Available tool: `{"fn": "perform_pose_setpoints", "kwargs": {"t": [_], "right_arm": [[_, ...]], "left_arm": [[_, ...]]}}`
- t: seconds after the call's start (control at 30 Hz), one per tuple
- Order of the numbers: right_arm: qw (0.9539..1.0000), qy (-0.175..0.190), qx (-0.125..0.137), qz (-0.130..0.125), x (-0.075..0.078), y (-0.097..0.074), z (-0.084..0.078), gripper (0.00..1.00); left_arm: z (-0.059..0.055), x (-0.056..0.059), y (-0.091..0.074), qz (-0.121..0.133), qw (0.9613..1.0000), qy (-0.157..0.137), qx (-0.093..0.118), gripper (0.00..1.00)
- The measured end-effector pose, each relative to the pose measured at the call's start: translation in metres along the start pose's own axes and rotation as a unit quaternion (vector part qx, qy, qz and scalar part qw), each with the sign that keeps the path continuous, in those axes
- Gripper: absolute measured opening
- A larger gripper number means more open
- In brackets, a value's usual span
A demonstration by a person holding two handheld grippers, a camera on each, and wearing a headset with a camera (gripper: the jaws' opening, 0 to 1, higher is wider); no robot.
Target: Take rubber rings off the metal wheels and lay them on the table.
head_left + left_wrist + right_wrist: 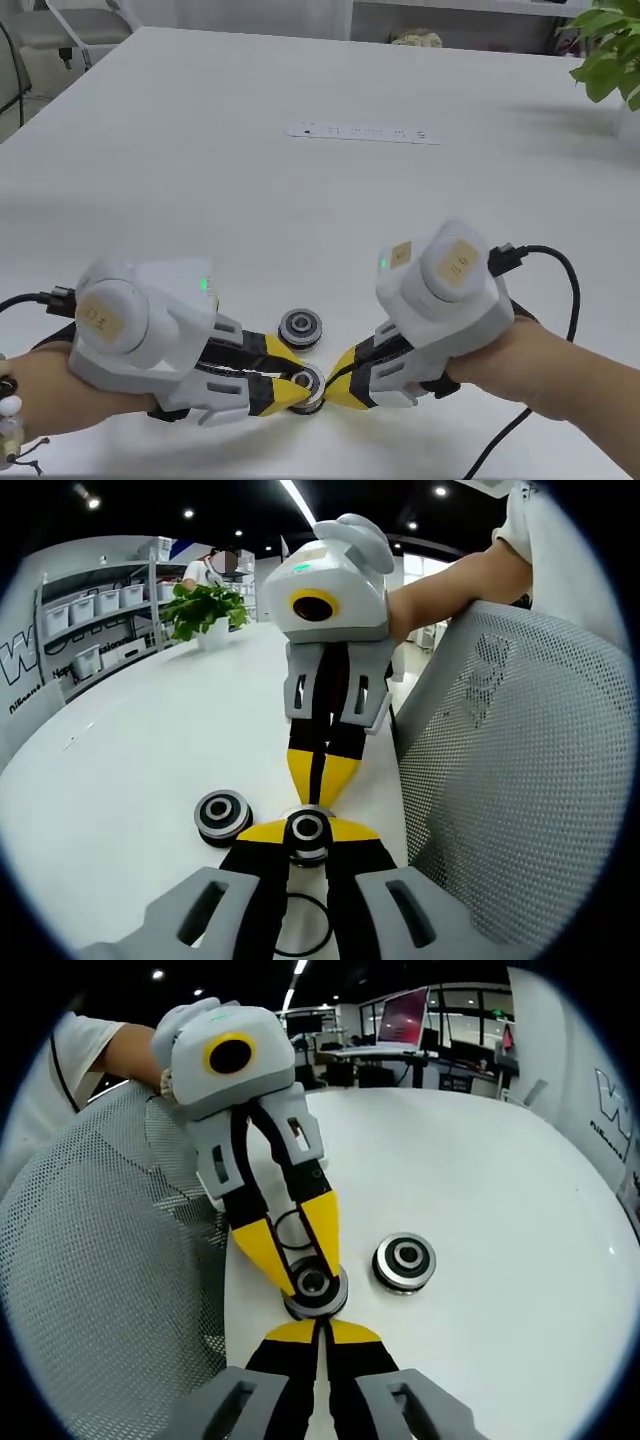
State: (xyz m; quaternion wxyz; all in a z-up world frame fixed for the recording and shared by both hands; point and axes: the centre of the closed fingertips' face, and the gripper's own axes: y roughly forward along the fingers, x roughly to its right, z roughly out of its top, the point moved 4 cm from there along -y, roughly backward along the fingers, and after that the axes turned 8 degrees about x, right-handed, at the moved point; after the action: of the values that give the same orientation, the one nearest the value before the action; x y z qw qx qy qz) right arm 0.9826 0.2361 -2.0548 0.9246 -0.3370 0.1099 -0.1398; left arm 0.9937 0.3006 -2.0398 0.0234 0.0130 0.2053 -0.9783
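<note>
Two wheels sit on the white table [300,200], close to its near edge. One wheel [308,381] is caught between both tools; the second wheel [299,327] stands free just beyond it, untouched.

From the left, the left gripper [290,392] pinches the wheel, one yellow tip on each side of it. From the right, the right gripper [335,390] comes in with its yellow tips pressed together against the wheel's rim. Whether they hold any rubber there I cannot tell.

One thin black ring [327,921] lies flat on the table beneath the left gripper, between its jaws and just behind the held wheel.

Each gripper carries a tan sticker [98,318] on its grey housing; the print on it is too small to read. A green light glows on each housing.

Farther up the table lies a narrow white strip [362,132] with a row of small marks, unreadable. A plant [610,50] stands at the far right corner. In the left gripper view a large "W" shows on the wall, and a mesh chair [500,760] stands beside the table.
</note>
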Motion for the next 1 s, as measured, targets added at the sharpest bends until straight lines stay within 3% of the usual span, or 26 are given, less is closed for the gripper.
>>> {"fn": "perform_pose_setpoints", "kwargs": {"t": [0.1,0.2,0.27,0.33,0.4,0.57,0.67,0.77,1.0], "right_arm": [[0.9999,0.010,0.002,-0.004,0.002,0.000,0.000,0.00],[0.9982,0.057,0.012,-0.009,0.003,0.001,0.000,0.00],[0.9941,0.106,0.018,-0.013,0.005,0.000,-0.001,0.00],[0.9850,0.171,0.021,-0.016,0.007,-0.002,-0.002,0.00],[0.9709,0.237,0.034,-0.010,0.009,-0.004,-0.001,0.00],[0.9527,0.294,0.077,0.000,0.011,-0.012,0.003,0.00],[0.9529,0.294,0.074,0.000,0.010,-0.011,0.004,0.00],[0.9573,0.281,0.069,-0.002,0.007,-0.011,0.007,0.00],[0.9611,0.269,0.064,-0.005,0.007,-0.011,0.008,0.00]], "left_arm": [[0.000,0.000,0.000,0.000,1.0000,-0.001,0.000,0.08],[0.000,0.000,0.000,0.000,1.0000,-0.001,-0.001,0.08],[0.000,0.000,-0.001,0.001,1.0000,-0.002,-0.001,0.08],[0.000,-0.001,-0.001,0.001,1.0000,-0.001,-0.001,0.08],[0.000,-0.001,-0.001,0.001,1.0000,-0.001,-0.002,0.08],[0.000,-0.001,-0.001,0.002,1.0000,0.000,-0.003,0.07],[0.000,-0.001,-0.001,0.002,1.0000,0.000,-0.003,0.07],[0.000,0.000,-0.001,0.003,1.0000,0.001,-0.004,0.07],[0.000,-0.001,-0.001,0.003,1.0000,0.003,-0.005,0.07]]}}
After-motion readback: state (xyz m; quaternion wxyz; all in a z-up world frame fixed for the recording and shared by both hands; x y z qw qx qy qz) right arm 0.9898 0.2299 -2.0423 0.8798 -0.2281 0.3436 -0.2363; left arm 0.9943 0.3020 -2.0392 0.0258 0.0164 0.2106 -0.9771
